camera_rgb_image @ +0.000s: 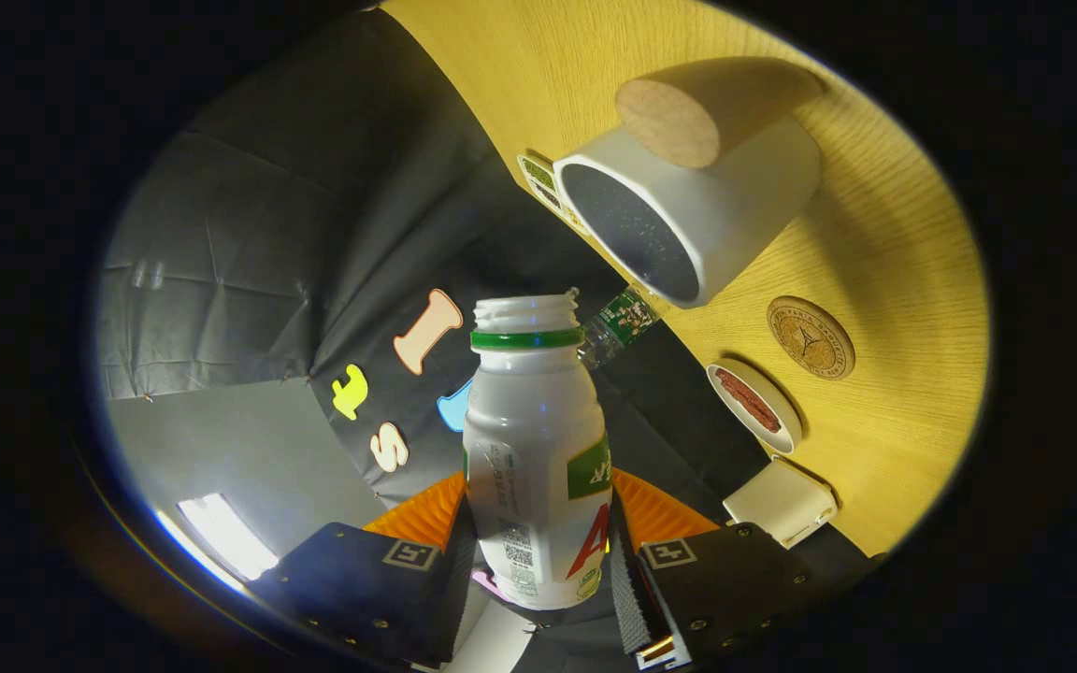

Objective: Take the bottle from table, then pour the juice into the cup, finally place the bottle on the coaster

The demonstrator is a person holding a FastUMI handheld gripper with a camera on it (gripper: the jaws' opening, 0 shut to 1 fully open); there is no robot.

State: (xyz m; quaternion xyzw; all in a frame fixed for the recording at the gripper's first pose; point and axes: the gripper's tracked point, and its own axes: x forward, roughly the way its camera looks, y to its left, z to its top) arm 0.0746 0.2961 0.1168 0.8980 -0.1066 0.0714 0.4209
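- Bottom of the white plastic bottle with the green neck ring (pixel 536 449) is tucked behind the fingers, so can't see its base.
- Gripper (pixel 538 551) is rolled way over sideways, both fingers pinching the uncapped bottle.
- Bottle mouth sits just short of the white cup (pixel 716 215); round cork coaster (pixel 810 336) lies on the yellow wooden table (pixel 894 234).

I count two bottles: one white bottle (pixel 535 458) between the jaws, which press on both its sides, and one small clear bottle (pixel 615 326) behind it. One cup (pixel 688 220). Two round coasters (pixel 811 337). One small dish (pixel 755 406). One cream box (pixel 781 502).
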